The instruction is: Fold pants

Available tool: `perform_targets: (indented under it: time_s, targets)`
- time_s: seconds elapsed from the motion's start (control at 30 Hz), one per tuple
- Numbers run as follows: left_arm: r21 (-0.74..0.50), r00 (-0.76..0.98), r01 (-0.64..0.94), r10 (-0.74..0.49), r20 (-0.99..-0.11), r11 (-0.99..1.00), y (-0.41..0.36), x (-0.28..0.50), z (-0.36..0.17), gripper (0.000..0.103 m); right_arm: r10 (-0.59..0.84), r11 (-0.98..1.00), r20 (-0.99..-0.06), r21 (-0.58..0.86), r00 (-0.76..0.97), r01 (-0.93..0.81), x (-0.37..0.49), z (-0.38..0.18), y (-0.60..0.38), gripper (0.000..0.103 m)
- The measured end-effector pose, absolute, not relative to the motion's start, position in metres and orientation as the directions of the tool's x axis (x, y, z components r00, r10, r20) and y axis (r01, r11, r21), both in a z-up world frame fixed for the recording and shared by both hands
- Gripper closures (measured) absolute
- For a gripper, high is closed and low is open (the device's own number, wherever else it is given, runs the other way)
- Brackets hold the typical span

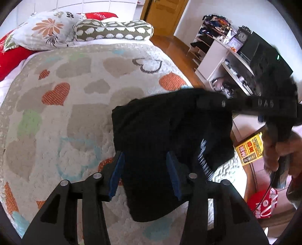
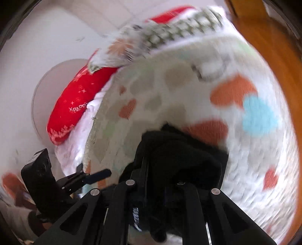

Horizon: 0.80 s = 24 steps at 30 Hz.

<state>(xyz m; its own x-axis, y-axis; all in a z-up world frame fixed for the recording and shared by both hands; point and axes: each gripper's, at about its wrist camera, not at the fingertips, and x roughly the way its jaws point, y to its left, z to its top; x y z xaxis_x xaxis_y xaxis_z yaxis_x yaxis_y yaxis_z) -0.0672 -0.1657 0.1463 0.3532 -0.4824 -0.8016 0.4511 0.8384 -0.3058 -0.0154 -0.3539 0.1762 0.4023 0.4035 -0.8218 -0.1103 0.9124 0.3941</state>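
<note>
While the black pants (image 1: 166, 135) lay bunched on the heart-patterned quilt (image 1: 62, 105), low and right of centre in the left wrist view, the left gripper (image 1: 145, 171) stood over them with its blue pads (image 1: 117, 175) apart, the cloth between them but not pinched. From the right edge of that frame the right gripper (image 1: 209, 102) reached in, blurred, its tip at the upper right edge of the pants, a hand (image 1: 273, 148) on its handle.

In the right wrist view, heavily smeared, the right gripper (image 2: 160, 169) had its jaws drawn together on a fold of the pants (image 2: 181, 156) at lower centre. The left gripper (image 2: 90, 175) showed at lower left of that frame, jaws parted.

A white shelf unit (image 1: 217, 54) at upper right of the left view held a dark heap of clothes on top, a clock (image 1: 242, 36) and small clutter on its shelves. A yellow box (image 1: 249, 150) and a red bag (image 1: 264, 205) sat on the floor at lower right.

At the head of the bed, upper left, lay a flowered pillow (image 1: 47, 28), a spotted bolster (image 1: 113, 31) and a red cushion (image 1: 11, 58), all well apart from the pants. A wooden door (image 1: 164, 15) stood at top centre.
</note>
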Motion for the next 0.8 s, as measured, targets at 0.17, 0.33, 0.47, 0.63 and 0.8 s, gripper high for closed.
perform_targets:
  time_s: [0.17,0.33,0.47,0.63,0.8]
  targets:
    - [-0.314,0.291,0.453,-0.471,-0.833,0.834,-0.186,-0.069,0.125,0.049,0.339,0.922,-0.917,0.368,0.208,0.118,-0.015,0.1,-0.396,0.076]
    - [-0.315,0.295,0.434,-0.464,-0.835,0.844,-0.183,-0.067,0.129,0.049,0.364,0.877,-0.873,0.439,0.326,0.195,-0.049,0.134,-0.433,0.05]
    - [-0.299,0.295,0.431,-0.446,-0.845,0.851,-0.185,-0.053,0.127,0.049,0.433,0.847,-0.856,0.493,0.282,0.197,-0.07,0.125,-0.43,0.047]
    - [-0.287,0.268,0.422,-0.421,-0.866,0.86,-0.199,-0.037,0.113,0.047,0.415,0.878,-0.892,0.444,0.179,0.177,-0.074,0.091,-0.402,0.079]
    - [-0.293,0.266,0.424,-0.427,-0.864,0.857,-0.204,-0.037,0.117,0.037,0.38,0.893,-0.905,0.413,0.194,0.178,-0.085,0.107,-0.415,0.092]
